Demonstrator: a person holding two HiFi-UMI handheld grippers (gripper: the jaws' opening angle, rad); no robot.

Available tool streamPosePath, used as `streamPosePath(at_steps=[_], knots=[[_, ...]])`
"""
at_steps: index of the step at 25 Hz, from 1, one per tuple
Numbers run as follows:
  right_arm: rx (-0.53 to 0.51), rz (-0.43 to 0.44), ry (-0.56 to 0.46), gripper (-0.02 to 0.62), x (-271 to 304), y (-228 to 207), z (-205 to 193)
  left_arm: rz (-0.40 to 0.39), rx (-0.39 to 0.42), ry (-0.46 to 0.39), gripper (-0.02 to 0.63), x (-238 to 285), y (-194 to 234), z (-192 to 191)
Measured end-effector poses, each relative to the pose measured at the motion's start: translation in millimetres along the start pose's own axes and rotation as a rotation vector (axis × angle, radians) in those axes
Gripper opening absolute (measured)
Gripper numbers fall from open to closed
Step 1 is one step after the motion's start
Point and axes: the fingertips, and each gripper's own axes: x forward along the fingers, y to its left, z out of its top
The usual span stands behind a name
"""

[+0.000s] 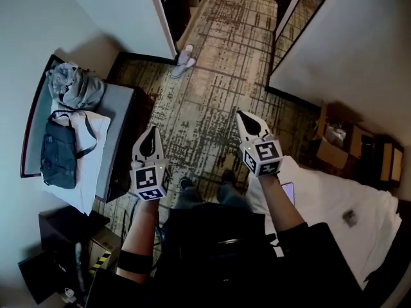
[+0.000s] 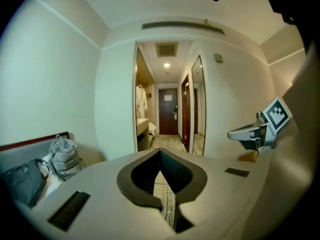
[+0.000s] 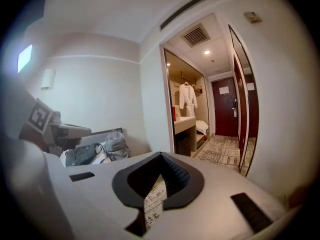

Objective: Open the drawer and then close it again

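While the person stands on the patterned carpet (image 1: 212,76) beside the bed (image 1: 347,197), both grippers are raised in the air and point toward the hallway. The jaws of the left gripper (image 1: 152,129) are pressed together with nothing between them. Only carpet shows through the gap behind the tips. The right gripper (image 1: 241,114) is the same, jaws together and empty, well apart from its partner. Neither touches any furniture. The drawer itself I cannot pick out. The dark furniture in view is a low bench (image 1: 128,153) just left of the left gripper, carrying a grey bag (image 1: 76,85) and a black bag (image 1: 59,153), and a cabinet (image 1: 61,226) at the lower left. White slippers (image 1: 182,59) lie by the wall corner ahead.
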Motion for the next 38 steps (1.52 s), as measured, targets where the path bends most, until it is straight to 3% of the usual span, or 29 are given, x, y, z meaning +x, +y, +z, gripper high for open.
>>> streamPosePath(at_steps=[8, 17, 32, 38], knots=[[-0.021, 0.106, 0.051, 0.006, 18.2, 45.8, -10.0, 0.100, -0.081, 0.030, 0.003, -32.7, 53.0, -31.7], [-0.050, 0.249, 0.070, 0.006, 67.6, 125.3, -7.3, 0.184, -0.068, 0.054, 0.003, -68.5, 119.5, -48.5], [-0.037, 0.412, 0.092, 0.006, 155.3, 283.5, -16.8, 0.184, -0.039, 0.039, 0.003, -112.2, 219.8, -67.0], [-0.083, 0.509, 0.126, 0.006, 188.8, 317.9, -19.0, 0.238, -0.127, 0.054, 0.003, -108.3, 235.4, -75.3]])
